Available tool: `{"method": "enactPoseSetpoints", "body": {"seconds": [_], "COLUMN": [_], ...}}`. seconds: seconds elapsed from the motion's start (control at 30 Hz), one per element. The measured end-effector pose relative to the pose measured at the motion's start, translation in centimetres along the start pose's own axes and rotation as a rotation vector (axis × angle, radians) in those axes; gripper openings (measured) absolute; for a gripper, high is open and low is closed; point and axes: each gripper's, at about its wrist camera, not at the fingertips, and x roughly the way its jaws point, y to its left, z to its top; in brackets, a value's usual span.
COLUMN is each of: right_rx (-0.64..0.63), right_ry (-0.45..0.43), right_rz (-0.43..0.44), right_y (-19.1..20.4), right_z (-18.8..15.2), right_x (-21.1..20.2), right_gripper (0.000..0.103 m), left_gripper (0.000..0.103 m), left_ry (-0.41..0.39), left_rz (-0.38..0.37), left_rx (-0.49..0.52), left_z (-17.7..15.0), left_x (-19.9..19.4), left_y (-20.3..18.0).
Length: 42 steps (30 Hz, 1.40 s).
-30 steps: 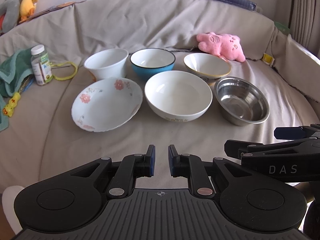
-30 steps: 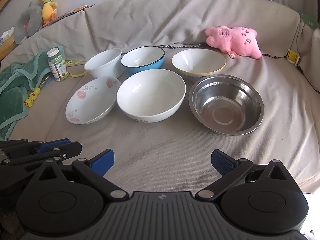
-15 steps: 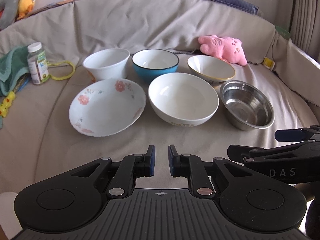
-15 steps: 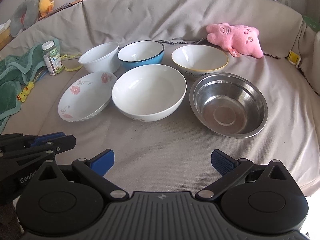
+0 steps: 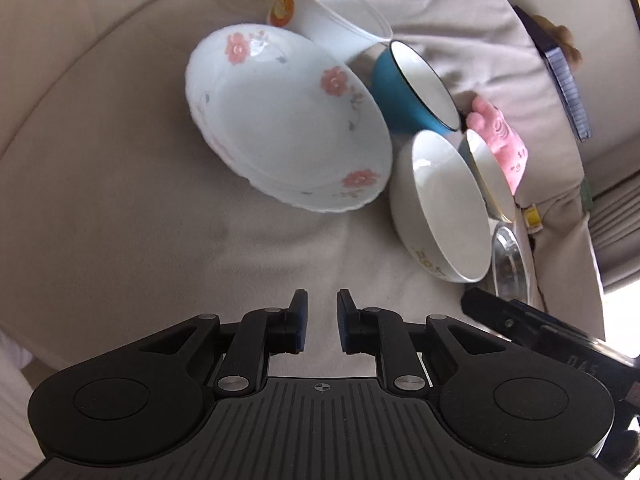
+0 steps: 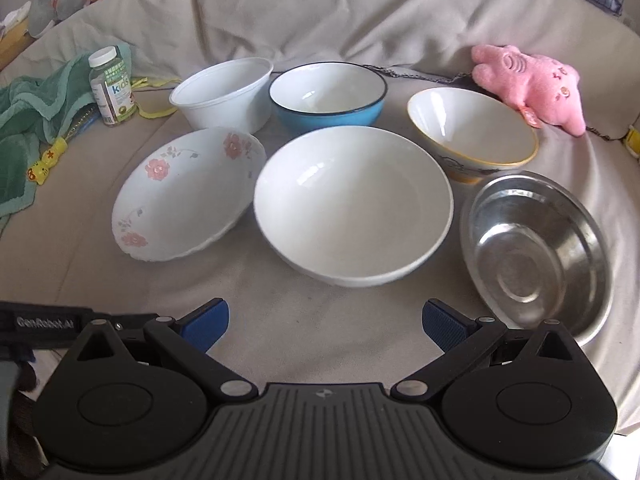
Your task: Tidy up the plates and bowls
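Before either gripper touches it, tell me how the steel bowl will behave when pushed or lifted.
The steel bowl looks thin and rigid, so probably light. Its polished wall may slip between pads. It already sits tilted on the soft cover, so a push would likely rock it.

black tongs (image 6: 325,322), blue pads (image 6: 206,324)

Daylit couch (image 6: 320,12) under wrinkled beige cover

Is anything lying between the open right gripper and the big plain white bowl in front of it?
Nothing visible. Only bare beige cover lies between the right gripper and the large white bowl. The floral plate and steel bowl sit off to either side.
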Motion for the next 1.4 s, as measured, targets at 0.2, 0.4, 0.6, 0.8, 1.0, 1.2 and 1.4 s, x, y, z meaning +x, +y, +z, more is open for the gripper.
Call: {"method": "enactPoseSetpoints", "body": {"seconds": [0.2, 0.4, 0.6, 0.8, 1.0, 1.2, 1.4], "right_rx": [-0.112, -0.167, -0.159, -0.191, -0.134, -0.076, -0.070], "right_ry": [-0.050, -0.008, 0.071, 0.121, 0.142, 0.208, 0.219], "right_rz": [-0.001, 0.085, 0.082, -0.007, 0.021, 0.117, 0.129], "right_y": [2.7, 5.2, 6.6, 7.6, 6.9, 7.5, 8.4], "right_z": [4.0, 9.4, 13.5, 14.5, 15.1, 15.0, 14.2], "right_x": [0.8, 3.6, 8.6, 12.5, 14.3, 15.4, 14.9], "right_gripper": [0.100, 0.069, 0.057, 0.052, 0.052, 0.056, 0.060], "left_gripper": [0.017, 0.018, 0.018, 0.019, 0.019, 0.022, 0.031], "left_ry": [-0.204, -0.272, -0.223, -0.229, -0.143, -0.142, -0.157], "left_rz": [0.141, 0.112, 0.075, 0.059, 0.053, 0.029, 0.064], "left_rx": [0.158, 0.025, -0.054, -0.086, -0.082, -0.068, -0.050], "left_z": [4.4, 8.9, 10.7, 10.9, 10.3, 10.4, 11.3], "left_x": [-2.9, -3.3, -0.8, 0.3, 2.1, 1.7, 1.4], "left_y": [0.3, 4.2, 6.3, 7.1, 7.3, 7.1, 7.3]}}
